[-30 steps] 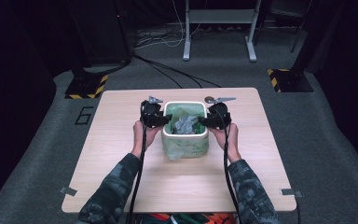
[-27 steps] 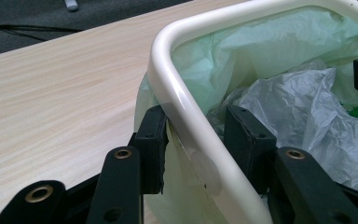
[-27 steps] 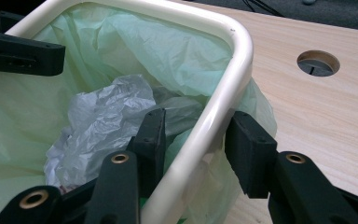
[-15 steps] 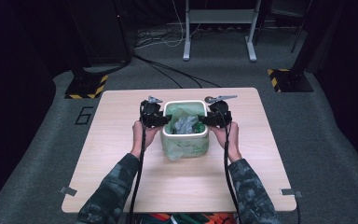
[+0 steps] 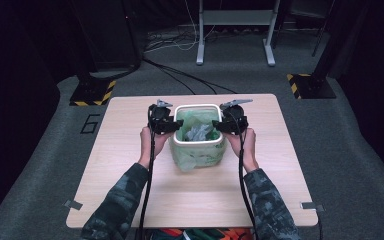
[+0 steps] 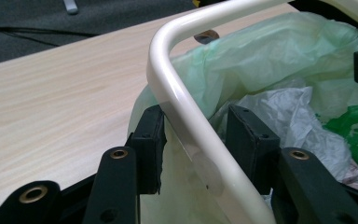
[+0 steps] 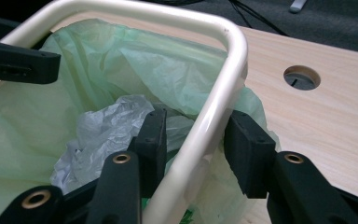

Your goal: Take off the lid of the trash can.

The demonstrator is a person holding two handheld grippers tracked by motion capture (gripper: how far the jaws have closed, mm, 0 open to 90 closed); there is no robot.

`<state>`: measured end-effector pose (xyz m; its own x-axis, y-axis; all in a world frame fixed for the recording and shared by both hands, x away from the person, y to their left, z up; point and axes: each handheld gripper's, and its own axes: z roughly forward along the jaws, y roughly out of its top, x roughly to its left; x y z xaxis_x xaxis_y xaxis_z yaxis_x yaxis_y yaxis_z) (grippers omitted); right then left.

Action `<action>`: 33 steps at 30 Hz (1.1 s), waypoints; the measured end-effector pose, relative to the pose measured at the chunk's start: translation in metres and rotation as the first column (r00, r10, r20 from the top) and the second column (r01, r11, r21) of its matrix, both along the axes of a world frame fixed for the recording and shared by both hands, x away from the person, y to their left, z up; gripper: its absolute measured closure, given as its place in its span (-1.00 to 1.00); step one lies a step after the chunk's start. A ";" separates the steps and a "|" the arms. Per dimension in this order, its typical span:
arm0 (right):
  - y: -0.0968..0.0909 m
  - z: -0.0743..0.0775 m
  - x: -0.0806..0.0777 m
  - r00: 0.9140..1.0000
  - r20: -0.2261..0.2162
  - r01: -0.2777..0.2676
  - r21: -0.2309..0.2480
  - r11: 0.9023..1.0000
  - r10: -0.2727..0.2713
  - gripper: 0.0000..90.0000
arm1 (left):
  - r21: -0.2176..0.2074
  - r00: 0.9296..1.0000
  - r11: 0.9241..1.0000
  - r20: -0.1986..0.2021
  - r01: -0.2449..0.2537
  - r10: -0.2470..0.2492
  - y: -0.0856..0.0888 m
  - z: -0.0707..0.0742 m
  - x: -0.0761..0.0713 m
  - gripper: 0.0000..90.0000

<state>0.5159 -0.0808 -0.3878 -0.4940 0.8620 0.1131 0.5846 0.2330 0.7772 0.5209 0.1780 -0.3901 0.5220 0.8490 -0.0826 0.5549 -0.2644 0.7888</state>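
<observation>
A small bin stands mid-table, with a white rim [image 5: 198, 107] and a pale green bag liner [image 5: 200, 156]. Crumpled grey paper [image 5: 196, 133] lies inside it. My left gripper [image 5: 176, 126] straddles the rim's left side [image 6: 186, 116], one pad outside against the bag and one inside, with slack around the rim. On the opposite side, my right gripper [image 5: 219, 126] straddles the rim [image 7: 214, 112] in the same manner. Its jaws have just been closing a little around the rim, and a gap still shows by the inner pad [image 7: 151, 135]. Both are open.
The bin sits on a light wooden table [image 5: 130, 195], with bare wood on every side of it. A round cable hole [image 7: 301, 77] lies in the tabletop beyond the bin. Dark floor, cables and stand feet lie behind the table.
</observation>
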 end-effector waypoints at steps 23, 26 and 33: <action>-0.024 0.014 0.001 0.999 -0.045 0.011 0.025 1.000 -0.010 0.50 | -0.070 0.996 0.993 -0.010 0.093 -0.094 -0.004 0.008 -0.020 -0.38; -0.027 0.014 0.001 0.999 -0.047 0.009 0.029 1.000 -0.008 0.50 | -0.082 0.996 0.992 -0.009 0.091 -0.092 -0.001 0.008 -0.021 -0.47; -0.029 0.010 0.001 0.999 -0.053 0.001 0.024 1.000 0.000 0.51 | -0.121 0.996 0.989 0.039 0.090 -0.086 0.016 0.013 -0.033 -0.59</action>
